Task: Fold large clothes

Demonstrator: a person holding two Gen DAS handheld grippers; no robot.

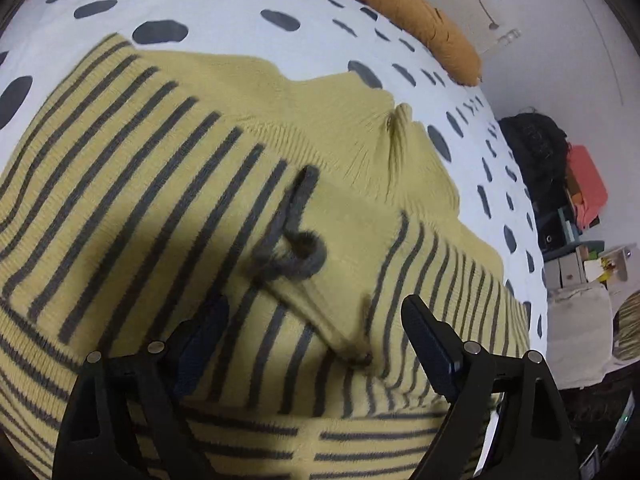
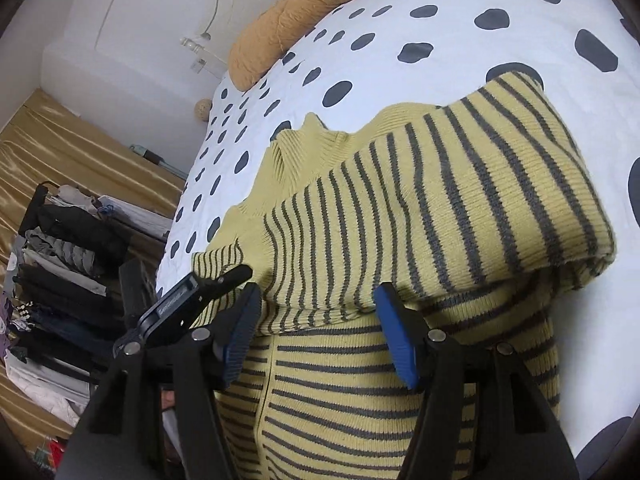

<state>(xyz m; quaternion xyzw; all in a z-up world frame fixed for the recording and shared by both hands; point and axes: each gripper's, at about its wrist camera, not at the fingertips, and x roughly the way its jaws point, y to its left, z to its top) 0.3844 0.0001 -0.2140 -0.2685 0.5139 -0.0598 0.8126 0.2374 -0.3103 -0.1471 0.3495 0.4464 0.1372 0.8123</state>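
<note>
In the left wrist view the striped sweater (image 1: 168,184) lies on the bed (image 1: 240,4), over a white cover with dark spots. One sleeve is already laid across the body, and a grey knit motif (image 1: 294,240) shows on the chest. The left hand-held gripper (image 1: 316,344) hangs just above the knit, jaws wide, nothing between them. No brand or label can be read here.

In the right wrist view the same sweater (image 2: 440,208) shows a sleeve folded over its front, the lower body running toward the camera. The right hand-held gripper (image 2: 316,332) stands part open over the fabric, pads not pinching it. Small print on the black clip is too blurred to read. I'd judge the sleeves folded — the body fold remains
</note>
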